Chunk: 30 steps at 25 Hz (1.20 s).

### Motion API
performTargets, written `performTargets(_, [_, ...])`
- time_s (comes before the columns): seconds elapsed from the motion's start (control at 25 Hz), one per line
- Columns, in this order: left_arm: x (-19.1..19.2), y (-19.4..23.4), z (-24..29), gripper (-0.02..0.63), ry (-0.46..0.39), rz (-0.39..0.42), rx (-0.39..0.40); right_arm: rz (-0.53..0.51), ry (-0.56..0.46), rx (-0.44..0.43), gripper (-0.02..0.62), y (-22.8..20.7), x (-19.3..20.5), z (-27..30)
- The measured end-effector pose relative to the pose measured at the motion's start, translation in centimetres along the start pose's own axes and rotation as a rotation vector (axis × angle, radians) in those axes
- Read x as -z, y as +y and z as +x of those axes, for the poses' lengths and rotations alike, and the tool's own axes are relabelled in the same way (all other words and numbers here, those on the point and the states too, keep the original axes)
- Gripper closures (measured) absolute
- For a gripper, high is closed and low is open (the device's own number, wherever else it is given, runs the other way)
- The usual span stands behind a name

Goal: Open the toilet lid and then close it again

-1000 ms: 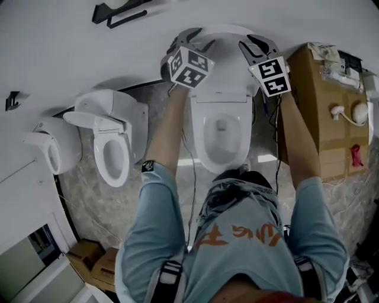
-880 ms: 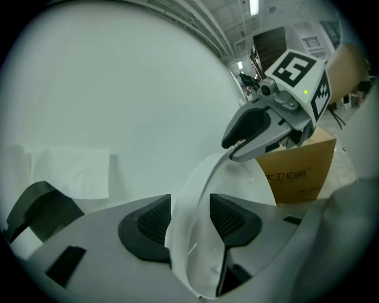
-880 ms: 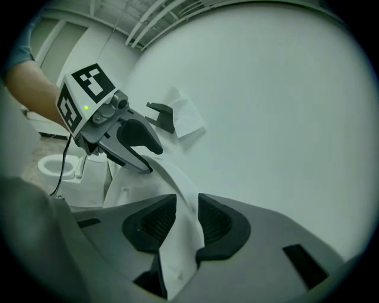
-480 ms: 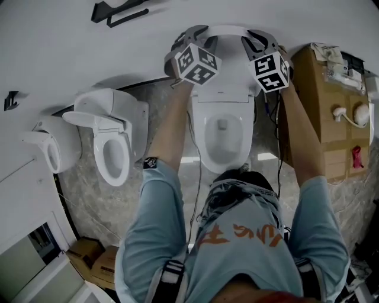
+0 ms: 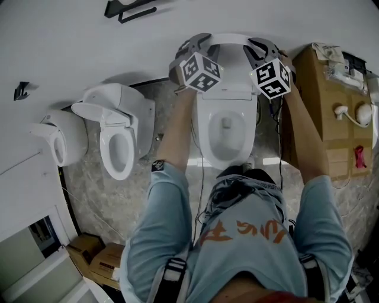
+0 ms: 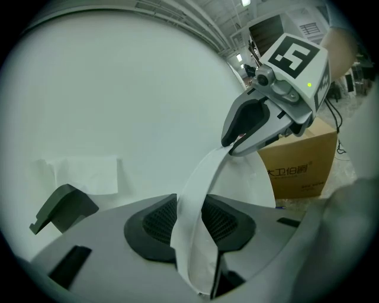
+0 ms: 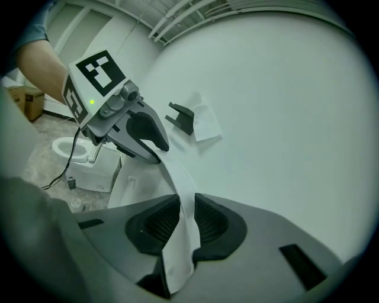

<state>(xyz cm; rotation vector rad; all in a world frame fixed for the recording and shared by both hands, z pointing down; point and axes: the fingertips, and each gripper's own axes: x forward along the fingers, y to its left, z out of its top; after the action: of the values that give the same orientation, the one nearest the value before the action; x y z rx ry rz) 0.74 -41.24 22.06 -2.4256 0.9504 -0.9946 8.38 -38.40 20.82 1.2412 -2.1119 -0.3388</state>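
Note:
The white toilet (image 5: 227,127) stands straight ahead, its lid (image 5: 228,40) raised against the wall. My left gripper (image 5: 190,46) is shut on the lid's left upper rim and my right gripper (image 5: 265,47) on its right upper rim. In the left gripper view the thin lid edge (image 6: 198,183) runs between the ribbed pads of my left gripper (image 6: 189,220), with the right gripper (image 6: 244,139) clamped further along. The right gripper view shows the lid edge (image 7: 177,183) pinched in my right gripper (image 7: 180,223), the left gripper (image 7: 148,145) beyond. Both pairs of jaws have just been closing onto the lid.
A second toilet (image 5: 118,139) and a third fixture (image 5: 59,142) stand to the left. A tall cardboard box (image 5: 331,100) with fittings on top is close on the right. Small boxes (image 5: 98,257) lie at lower left. A black bracket (image 5: 127,10) hangs on the wall.
Both grippers have moved up and inward along the lid's rim toward the wall. The left gripper has rolled a little. The lid stays upright.

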Motion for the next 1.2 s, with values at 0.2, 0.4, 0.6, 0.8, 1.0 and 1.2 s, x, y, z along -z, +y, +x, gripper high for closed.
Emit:
performTargets(0.2, [0.0, -2.6, -3.0, 0.468, 0.000, -0.010, -0.005, -0.050, -0.032, -0.067, 0.500, 2.3, 0.1, -3.3])
performTargets(0.4, [0.6, -4.9, -6.2, 0.462, 0.038, 0.022, -0.021, -0.196, -0.042, -0.007, 0.500, 5.2, -0.2, -6.0])
performTargets(0.6, [1.3, -7.6, -9.5, 0.453, 0.068, 0.031, -0.021, -0.215, -0.039, 0.011, 0.400, 7.3, -0.2, -8.9])
performTargets(0.8, [2.4, -11.6, -12.5, 0.443, 0.098, 0.059, -0.036, -0.140, -0.077, -0.156, 0.357, 10.6, 1.0, -11.9])
performTargets(1.0, [3.8, -15.7, -16.0, 0.426, 0.127, 0.098, -0.003, -0.152, -0.091, -0.315, 0.354, 15.1, 1.9, -14.9])
performTargets(1.2, [5.5, -19.7, -18.9, 0.410, 0.155, 0.095, 0.040, -0.163, -0.093, -0.444, 0.366, 19.7, 3.3, -17.4])
